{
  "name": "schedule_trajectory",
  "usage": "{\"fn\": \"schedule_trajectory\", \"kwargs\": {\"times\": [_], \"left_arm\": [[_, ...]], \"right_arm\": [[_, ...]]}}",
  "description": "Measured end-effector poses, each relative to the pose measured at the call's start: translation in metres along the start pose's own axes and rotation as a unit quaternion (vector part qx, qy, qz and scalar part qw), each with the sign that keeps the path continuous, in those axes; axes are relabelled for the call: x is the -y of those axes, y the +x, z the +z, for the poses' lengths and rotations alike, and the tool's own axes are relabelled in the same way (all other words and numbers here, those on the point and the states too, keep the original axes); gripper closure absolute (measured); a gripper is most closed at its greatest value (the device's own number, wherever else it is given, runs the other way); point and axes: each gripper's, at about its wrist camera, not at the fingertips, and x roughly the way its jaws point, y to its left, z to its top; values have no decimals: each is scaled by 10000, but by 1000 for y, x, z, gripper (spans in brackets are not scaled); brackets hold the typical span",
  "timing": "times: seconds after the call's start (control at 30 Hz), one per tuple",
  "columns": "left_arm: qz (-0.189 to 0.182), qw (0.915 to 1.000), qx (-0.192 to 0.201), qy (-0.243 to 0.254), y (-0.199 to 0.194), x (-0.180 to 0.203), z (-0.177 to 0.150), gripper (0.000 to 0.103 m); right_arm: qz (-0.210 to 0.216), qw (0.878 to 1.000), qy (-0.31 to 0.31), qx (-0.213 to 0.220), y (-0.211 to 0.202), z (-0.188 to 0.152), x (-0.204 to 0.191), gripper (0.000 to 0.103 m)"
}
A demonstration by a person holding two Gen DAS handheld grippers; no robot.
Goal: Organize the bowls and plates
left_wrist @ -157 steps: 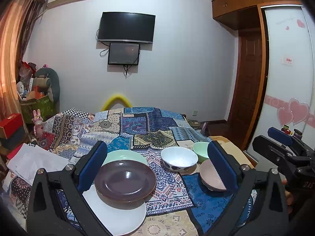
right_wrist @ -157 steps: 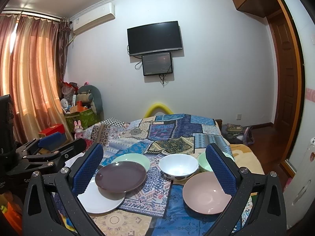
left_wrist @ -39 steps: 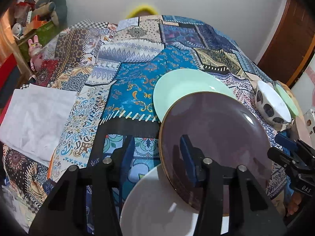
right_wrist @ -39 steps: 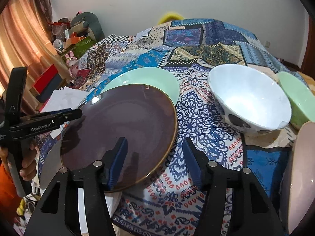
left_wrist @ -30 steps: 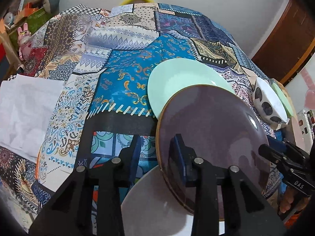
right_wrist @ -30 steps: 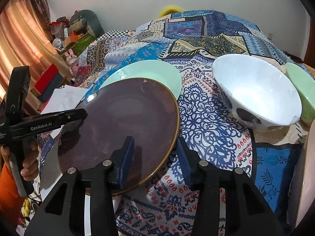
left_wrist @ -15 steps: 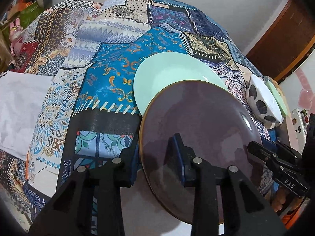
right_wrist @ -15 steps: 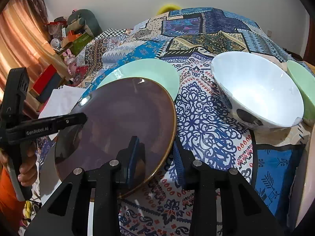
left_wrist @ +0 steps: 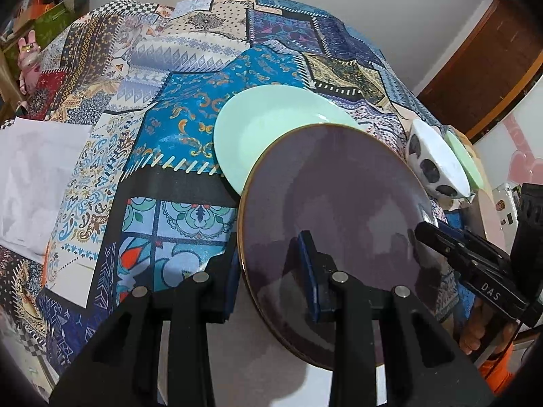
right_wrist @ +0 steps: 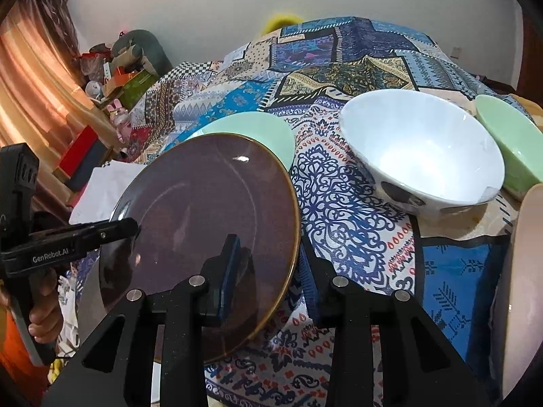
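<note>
Near the front edge of the bed [left_wrist: 190, 68], the brown plate [left_wrist: 339, 196] has been clamped at its left rim by the left gripper [left_wrist: 271, 271] and lifted off the white plate [left_wrist: 258, 356], the green plate [left_wrist: 271, 125] just behind. In the right view, the right gripper [right_wrist: 268, 271] has closed onto its right rim; the white bowl [right_wrist: 420, 149], green bowl [right_wrist: 509, 142] and pink plate [right_wrist: 522, 271] crowd the right side.
</note>
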Motion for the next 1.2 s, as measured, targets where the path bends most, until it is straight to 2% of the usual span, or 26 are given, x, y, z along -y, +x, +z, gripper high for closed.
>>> {"fn": "schedule_trajectory", "kwargs": {"times": [0.43, 0.83, 1.2], "left_arm": [[27, 9999, 110, 79, -30, 21, -16, 71], [30, 9994, 269, 202, -64, 56, -41, 71], [-42, 9992, 170, 360, -79, 92, -69, 71]], "right_arm": [[30, 9997, -61, 248, -35, -6, -2, 72], [30, 9991, -84, 424, -75, -23, 4, 72], [-6, 9989, 49, 465, -98, -47, 24, 72]]}}
